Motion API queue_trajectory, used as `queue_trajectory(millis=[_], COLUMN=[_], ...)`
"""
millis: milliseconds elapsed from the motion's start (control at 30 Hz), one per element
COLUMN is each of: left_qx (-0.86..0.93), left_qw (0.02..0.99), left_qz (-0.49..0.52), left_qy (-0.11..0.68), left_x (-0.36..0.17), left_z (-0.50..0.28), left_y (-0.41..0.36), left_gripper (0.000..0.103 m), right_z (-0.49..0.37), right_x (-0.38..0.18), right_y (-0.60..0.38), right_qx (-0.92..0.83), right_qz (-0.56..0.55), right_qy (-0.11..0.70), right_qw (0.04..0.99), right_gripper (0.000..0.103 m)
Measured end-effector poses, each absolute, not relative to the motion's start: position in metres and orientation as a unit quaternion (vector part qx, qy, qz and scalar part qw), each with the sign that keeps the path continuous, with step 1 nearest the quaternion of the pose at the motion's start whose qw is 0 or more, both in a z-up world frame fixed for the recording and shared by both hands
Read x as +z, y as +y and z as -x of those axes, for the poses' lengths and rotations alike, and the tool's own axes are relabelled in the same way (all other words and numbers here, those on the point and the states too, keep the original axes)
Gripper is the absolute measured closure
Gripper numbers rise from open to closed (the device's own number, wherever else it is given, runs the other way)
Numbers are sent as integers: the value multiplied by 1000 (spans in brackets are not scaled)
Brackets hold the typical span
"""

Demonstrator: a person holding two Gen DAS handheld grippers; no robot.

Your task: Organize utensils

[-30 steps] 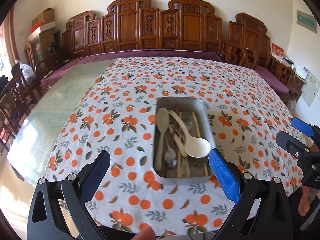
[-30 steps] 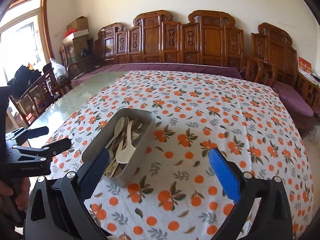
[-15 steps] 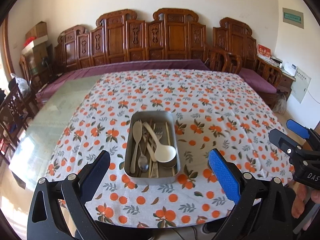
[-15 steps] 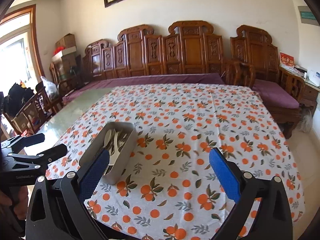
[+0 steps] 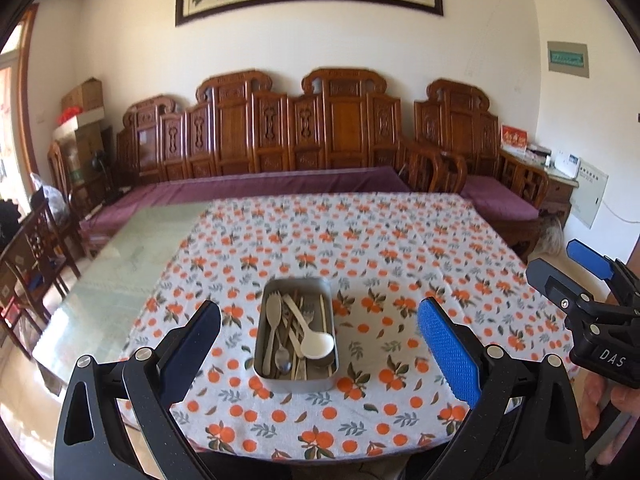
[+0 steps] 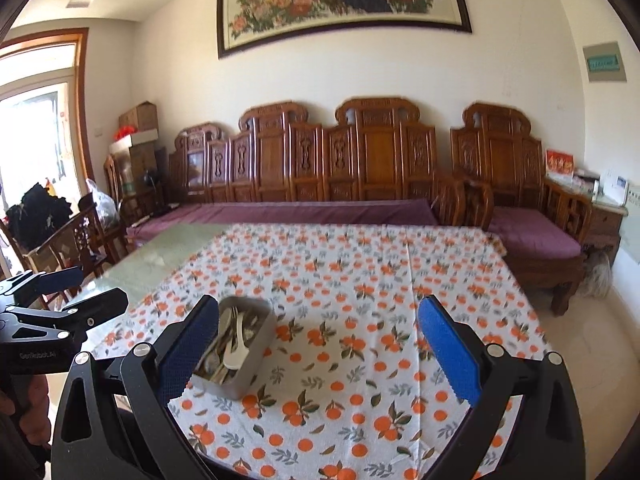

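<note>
rectangular grey metal tray of utensils [image 5: 295,376] near front edge of orange-print tablecloth [image 5: 400,248].
left gripper [image 5: 319,334] and right gripper [image 6: 319,332] both spread wide, empty; bare cloth right of tray.

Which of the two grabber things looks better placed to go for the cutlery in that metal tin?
Left, probably. The tin sits centred between the open left gripper's fingers, while in the right gripper's view it lies off behind the left-hand finger.
</note>
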State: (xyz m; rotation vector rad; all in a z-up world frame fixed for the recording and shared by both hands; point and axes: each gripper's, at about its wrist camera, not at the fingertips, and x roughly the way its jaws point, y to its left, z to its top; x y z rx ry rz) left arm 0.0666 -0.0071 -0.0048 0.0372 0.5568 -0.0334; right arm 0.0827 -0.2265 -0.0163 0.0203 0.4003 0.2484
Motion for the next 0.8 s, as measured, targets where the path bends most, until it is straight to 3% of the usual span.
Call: queue_trajectory(millis=[300,800], left_qx=[-10,-7], left_qw=[974,977], left_qz=[-18,-12], left_qy=[226,214], left_x=[24,28], left_z=[-41,-40], left_y=[-11,-7], left_gripper=[8,8], right_z=[-53,-50], right_x=[13,16], right_y=[-233,-235], right_qx=[126,117], right_qz=[-22,-14], right_qy=[160,155], right_qw=[979,981], right_gripper=[3,3])
